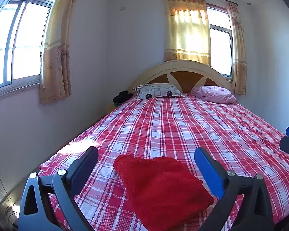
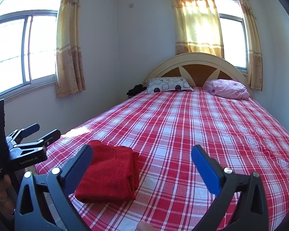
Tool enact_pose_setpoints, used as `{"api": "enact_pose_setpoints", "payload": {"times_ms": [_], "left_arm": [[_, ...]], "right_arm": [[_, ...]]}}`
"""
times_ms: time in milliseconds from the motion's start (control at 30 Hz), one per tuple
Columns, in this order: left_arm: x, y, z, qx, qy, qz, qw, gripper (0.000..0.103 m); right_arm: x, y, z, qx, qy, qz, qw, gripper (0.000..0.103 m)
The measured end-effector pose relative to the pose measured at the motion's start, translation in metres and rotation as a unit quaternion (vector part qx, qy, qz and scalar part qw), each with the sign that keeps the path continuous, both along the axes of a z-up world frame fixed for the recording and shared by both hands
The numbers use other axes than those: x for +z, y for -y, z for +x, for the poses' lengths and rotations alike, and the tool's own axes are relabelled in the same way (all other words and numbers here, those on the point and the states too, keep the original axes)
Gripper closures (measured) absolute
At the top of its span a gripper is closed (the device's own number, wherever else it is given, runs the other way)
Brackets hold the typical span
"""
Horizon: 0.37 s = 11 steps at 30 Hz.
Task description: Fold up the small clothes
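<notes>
Basically done: red garment (image 2: 107, 170) lies folded near foot of bed (image 2: 202, 134). Left gripper (image 1: 146, 163) & right gripper (image 2: 142, 163) both wide open, holding nothing. No other clothes visible to fold.

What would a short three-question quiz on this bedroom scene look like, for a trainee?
1. True or false: the red garment lies folded on the checked bedspread.
2. Which is held in either set of jaws right now? A) the red garment B) the patterned pillow C) nothing
3. Fill in: the pink bundle lies at the bed's ____ end, beside the patterned pillow.

Key
1. True: it is a compact folded stack near the foot of the bed.
2. C: the left gripper and the right gripper both stand with jaws wide apart, empty.
3. Headboard.
</notes>
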<state>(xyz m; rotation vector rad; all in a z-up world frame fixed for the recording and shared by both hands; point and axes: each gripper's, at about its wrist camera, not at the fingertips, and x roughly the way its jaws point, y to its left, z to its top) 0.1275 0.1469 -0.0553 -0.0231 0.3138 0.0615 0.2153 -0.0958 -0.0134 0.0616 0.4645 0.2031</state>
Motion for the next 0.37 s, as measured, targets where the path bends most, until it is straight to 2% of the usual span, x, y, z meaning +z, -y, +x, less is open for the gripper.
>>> {"api": "enact_pose_setpoints", "payload": {"times_ms": [367], "left_arm": [[-0.0036, -0.0009, 0.0021, 0.004, 0.0, -0.002, 1.0, 0.003]], "right_arm": [[-0.0063, 0.0057, -0.0022, -0.007, -0.007, 0.008, 1.0, 0.0]]}}
